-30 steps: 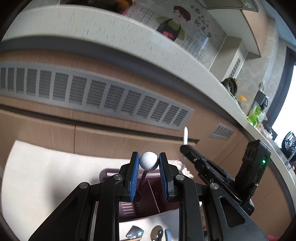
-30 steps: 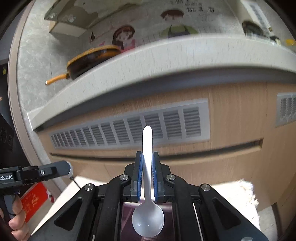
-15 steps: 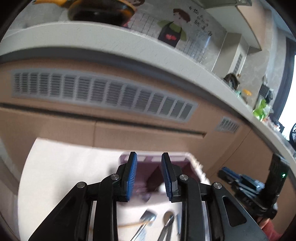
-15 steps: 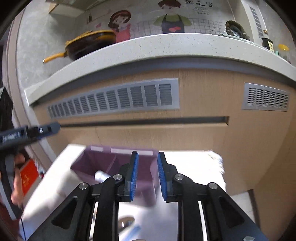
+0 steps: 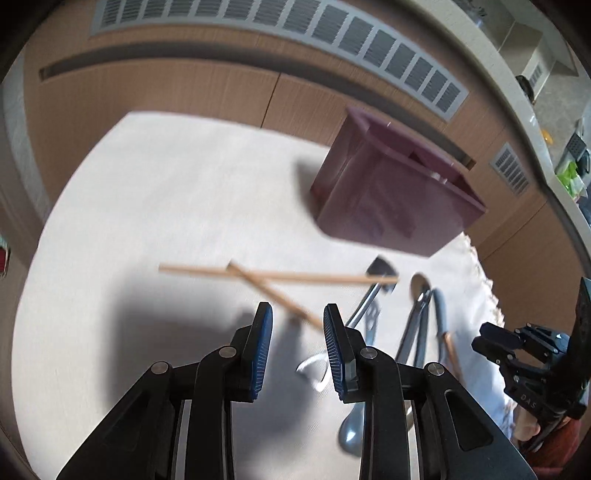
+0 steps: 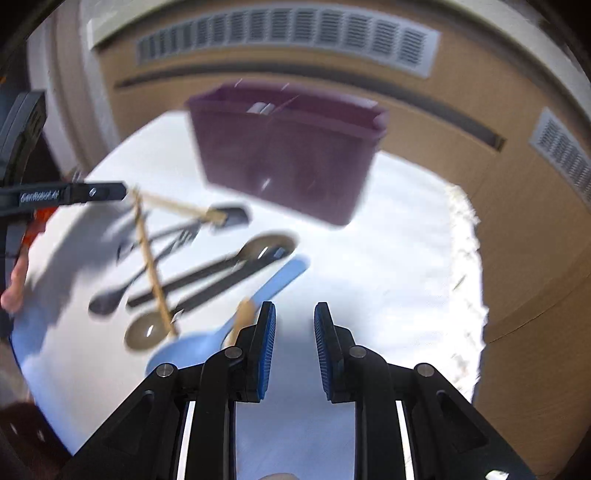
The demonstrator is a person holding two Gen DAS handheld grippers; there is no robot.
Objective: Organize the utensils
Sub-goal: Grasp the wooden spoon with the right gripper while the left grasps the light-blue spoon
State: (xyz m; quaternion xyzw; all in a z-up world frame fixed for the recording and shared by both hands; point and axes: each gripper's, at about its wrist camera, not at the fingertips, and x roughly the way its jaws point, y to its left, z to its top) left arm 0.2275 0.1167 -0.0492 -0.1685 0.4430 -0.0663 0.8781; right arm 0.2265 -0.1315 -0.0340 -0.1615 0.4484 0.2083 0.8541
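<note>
A purple utensil bin (image 5: 391, 195) stands on a white cloth (image 5: 166, 206); it also shows in the right wrist view (image 6: 288, 151), with white utensil tips inside. Crossed wooden chopsticks (image 5: 273, 277), a black spatula (image 5: 380, 273), metal spoons (image 5: 421, 291) and forks lie in front of it. A light blue spoon (image 6: 255, 302), a metal spoon (image 6: 266, 245) and a dark spoon (image 6: 107, 302) lie on the cloth. My left gripper (image 5: 298, 325) is open and empty above the chopsticks. My right gripper (image 6: 294, 321) is open and empty, right of the blue spoon.
Wooden cabinet fronts with grey vents (image 5: 332, 33) rise behind the cloth. The cloth's fringed right edge (image 6: 469, 236) borders the cabinet. The other gripper shows at the left of the right wrist view (image 6: 70, 194) and at the lower right of the left wrist view (image 5: 517, 350).
Both grippers let go of their white spoons over the bin, opened, then drew back and tilted down over the loose utensils on the cloth.
</note>
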